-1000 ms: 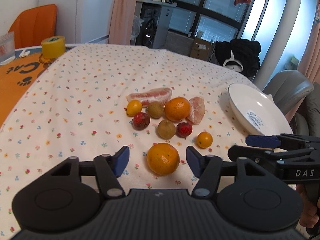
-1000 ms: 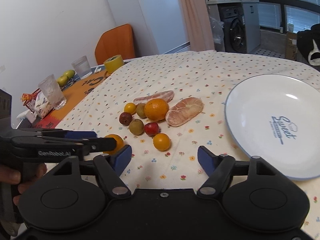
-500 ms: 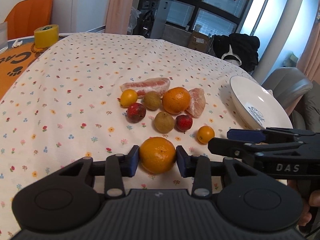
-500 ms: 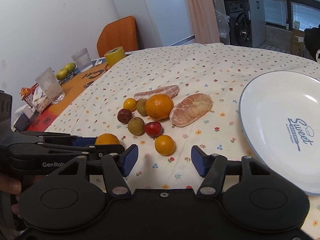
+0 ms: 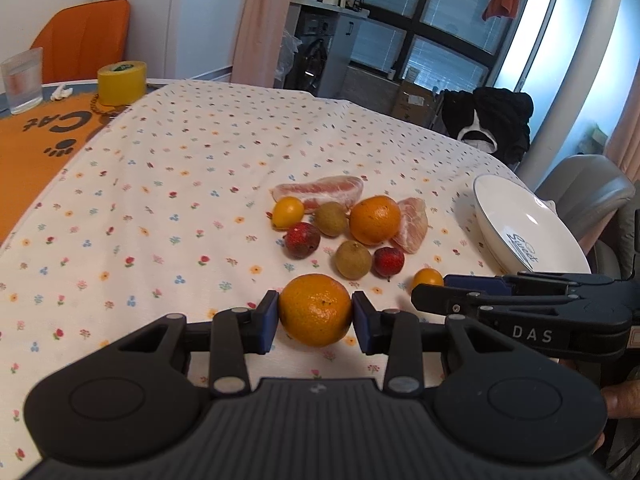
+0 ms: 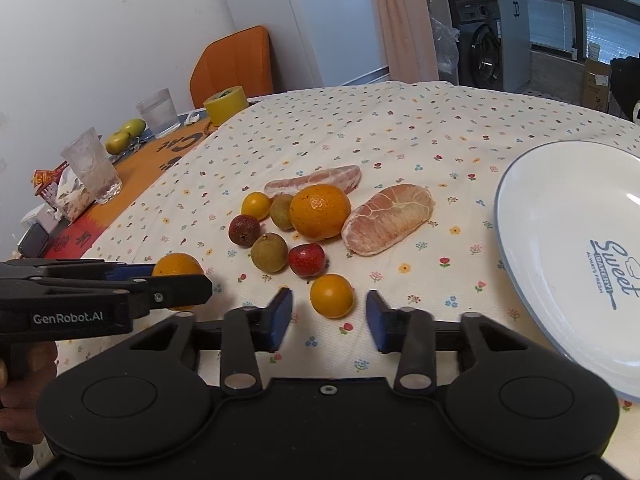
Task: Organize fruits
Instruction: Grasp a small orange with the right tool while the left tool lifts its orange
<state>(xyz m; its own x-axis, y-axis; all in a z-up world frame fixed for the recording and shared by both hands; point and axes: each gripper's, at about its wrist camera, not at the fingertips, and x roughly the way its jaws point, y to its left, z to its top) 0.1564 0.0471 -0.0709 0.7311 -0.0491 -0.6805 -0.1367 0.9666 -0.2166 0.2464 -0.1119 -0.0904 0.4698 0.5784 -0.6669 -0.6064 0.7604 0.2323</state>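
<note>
Here the left gripper (image 5: 315, 317) has its blue pads pressed against both sides of a round orange mandarin with a dimpled skin (image 5: 315, 309), the fruit lying nearest the person and so the easiest to seize first; whether it rests on the flowered white tablecloth (image 5: 168, 184) or is just off it cannot be told. The right gripper (image 6: 329, 319) stands with its jaws apart on either side of a small smooth orange kumquat-like fruit (image 6: 332, 295), not touching it, placed so that one squeeze should take it. Beyond them the other fruits lie bunched together: a larger orange (image 6: 320, 211), two peeled pink pomelo segments (image 6: 387, 219), two brownish-green round fruits, two dark red ones and a small yellow one. The white plate with a blue rim and a printed bakery mark (image 6: 560, 200) sits bare to the right, near the cluster, which suggests it is meant to receive the fruit, each hand carrying one piece across
</note>
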